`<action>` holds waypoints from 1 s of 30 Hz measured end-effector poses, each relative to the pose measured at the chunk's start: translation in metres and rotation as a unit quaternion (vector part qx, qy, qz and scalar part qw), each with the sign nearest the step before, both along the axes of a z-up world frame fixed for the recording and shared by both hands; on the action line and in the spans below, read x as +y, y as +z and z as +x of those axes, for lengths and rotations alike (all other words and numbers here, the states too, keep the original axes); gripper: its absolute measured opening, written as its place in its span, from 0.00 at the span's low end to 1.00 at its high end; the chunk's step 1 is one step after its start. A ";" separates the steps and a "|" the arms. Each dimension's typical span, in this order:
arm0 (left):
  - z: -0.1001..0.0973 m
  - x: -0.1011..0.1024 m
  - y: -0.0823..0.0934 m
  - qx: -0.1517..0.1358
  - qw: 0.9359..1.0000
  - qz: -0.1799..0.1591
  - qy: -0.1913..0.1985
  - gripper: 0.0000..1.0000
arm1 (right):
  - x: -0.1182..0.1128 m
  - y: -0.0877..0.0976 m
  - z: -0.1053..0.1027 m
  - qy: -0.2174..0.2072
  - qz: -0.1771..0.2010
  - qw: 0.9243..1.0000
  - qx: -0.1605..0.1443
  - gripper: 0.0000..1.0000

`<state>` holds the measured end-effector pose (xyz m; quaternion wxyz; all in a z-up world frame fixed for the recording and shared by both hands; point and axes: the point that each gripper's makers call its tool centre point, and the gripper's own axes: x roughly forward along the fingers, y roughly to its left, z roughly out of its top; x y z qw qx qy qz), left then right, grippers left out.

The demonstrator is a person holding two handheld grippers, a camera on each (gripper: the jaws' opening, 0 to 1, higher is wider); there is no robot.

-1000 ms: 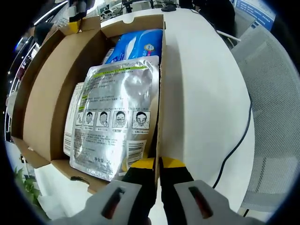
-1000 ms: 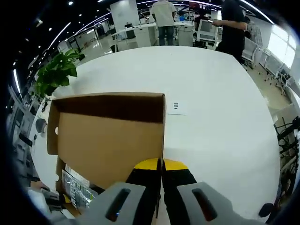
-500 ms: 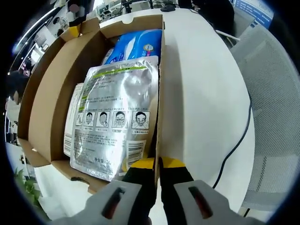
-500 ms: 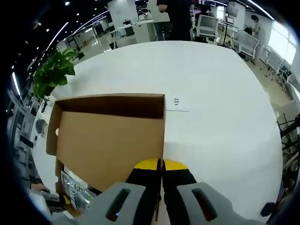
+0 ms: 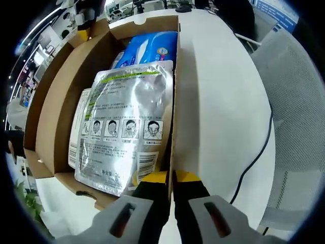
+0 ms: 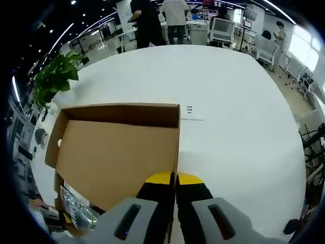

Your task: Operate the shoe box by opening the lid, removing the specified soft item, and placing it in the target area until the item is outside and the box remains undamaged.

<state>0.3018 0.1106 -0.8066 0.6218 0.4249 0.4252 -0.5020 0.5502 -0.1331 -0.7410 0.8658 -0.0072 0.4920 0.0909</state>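
Cardboard shoe box (image 5: 56,117) open on the white tabletop (image 5: 218,112), lid (image 6: 111,157) swung up. Inside, a silver pouch (image 5: 124,127) lying flat on top, a blue packet (image 5: 150,48) beyond it at the far end. Left gripper (image 5: 171,178) at the box's near right wall, jaws pinching the cardboard edge. Right gripper (image 6: 175,178) with jaws pinching the lid's right edge. Potted plant (image 6: 53,79) far left. Black cable (image 5: 259,152) trailing on the right.
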 end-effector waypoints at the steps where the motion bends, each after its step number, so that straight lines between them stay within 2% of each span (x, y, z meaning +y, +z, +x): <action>1: 0.000 0.000 0.000 0.000 1.000 0.000 0.001 0.01 | 0.000 -0.001 0.000 0.001 -0.001 1.000 -0.001 0.00; 10: 0.001 0.000 0.000 0.002 1.000 0.005 0.005 0.01 | 0.000 -0.009 0.003 0.006 0.002 1.000 0.010 0.00; 17: 0.000 0.000 0.000 0.000 1.000 0.005 0.003 0.01 | 0.000 -0.015 0.002 0.006 0.001 1.000 0.006 0.00; 23: 0.000 0.000 0.000 0.000 1.000 0.008 0.002 0.01 | 0.002 -0.028 -0.006 0.030 -0.016 0.999 0.002 0.00; 25: 0.000 0.001 0.000 -0.002 1.000 0.008 0.001 0.01 | 0.001 -0.032 -0.010 0.024 -0.012 1.000 0.004 0.00; 27: 0.000 0.001 0.001 -0.003 1.000 0.008 -0.001 0.01 | 0.005 -0.031 -0.013 -0.008 0.023 1.000 0.009 0.03; 30: 0.001 0.001 0.001 -0.002 1.000 0.008 -0.002 0.01 | 0.004 -0.026 -0.016 -0.020 0.041 0.999 0.018 0.05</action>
